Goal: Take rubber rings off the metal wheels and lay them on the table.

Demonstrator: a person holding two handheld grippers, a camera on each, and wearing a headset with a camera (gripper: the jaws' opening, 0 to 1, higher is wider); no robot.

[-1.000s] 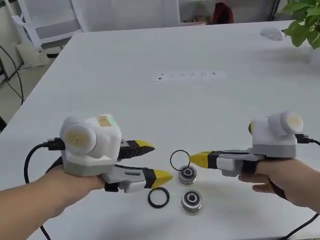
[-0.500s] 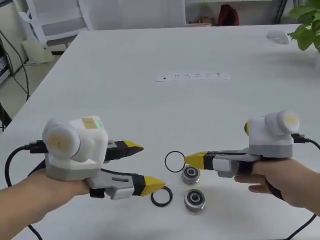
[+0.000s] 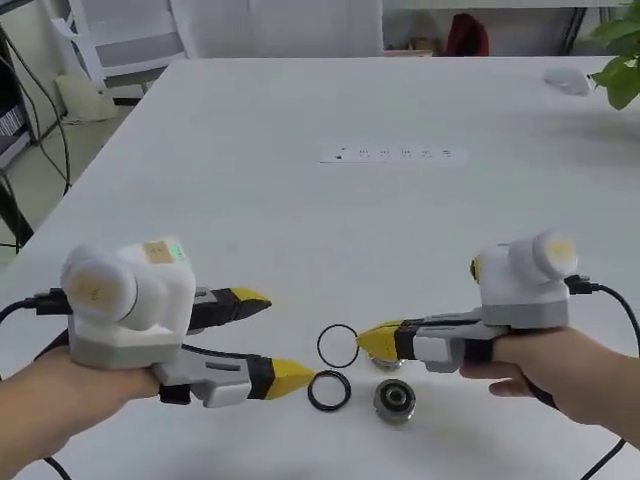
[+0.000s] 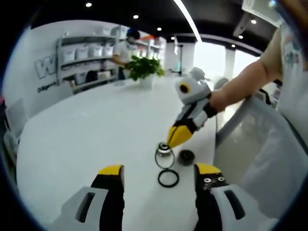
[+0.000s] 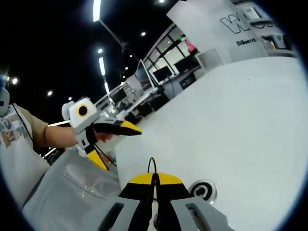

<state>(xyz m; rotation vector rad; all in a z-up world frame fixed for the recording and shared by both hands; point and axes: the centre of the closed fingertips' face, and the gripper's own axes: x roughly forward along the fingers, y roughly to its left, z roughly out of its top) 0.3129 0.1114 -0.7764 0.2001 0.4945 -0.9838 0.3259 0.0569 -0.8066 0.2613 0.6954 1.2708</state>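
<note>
Hands at the near edge of the white table [image 3: 300,200] each hold 1 tool. Closest to the person, a metal wheel [image 3: 395,397] sits flat on the table, and just left of it lies a loose rubber ring [image 3: 329,390], flat and apart from the wheel.

The left gripper [image 3: 271,336] hovers to the left of that ring with its 2 yellow-tipped jaws spread wide and nothing between them. In the left gripper view the loose ring lies just ahead of the gap between the tips.

The right gripper [image 3: 375,340] reaches in from the right with its jaws pressed together, pinching a second rubber ring [image 3: 337,346] by its rim. That ring hangs off the yellow tip, tilted up and clear of the loose ring. In the right gripper view it stands edge-on, a thin black line rising from between the closed tips. A second wheel [image 3: 385,362] sits just under and behind the right gripper's tip, partly hidden by it. Whether the pinched ring touches this wheel I cannot tell.

Farther out, the tabletop carries a flush socket strip [image 3: 393,154] near its middle. At the far right corner are the leaves of a plant [image 3: 625,75], and past the far left corner stands a white chair [image 3: 120,40].
</note>
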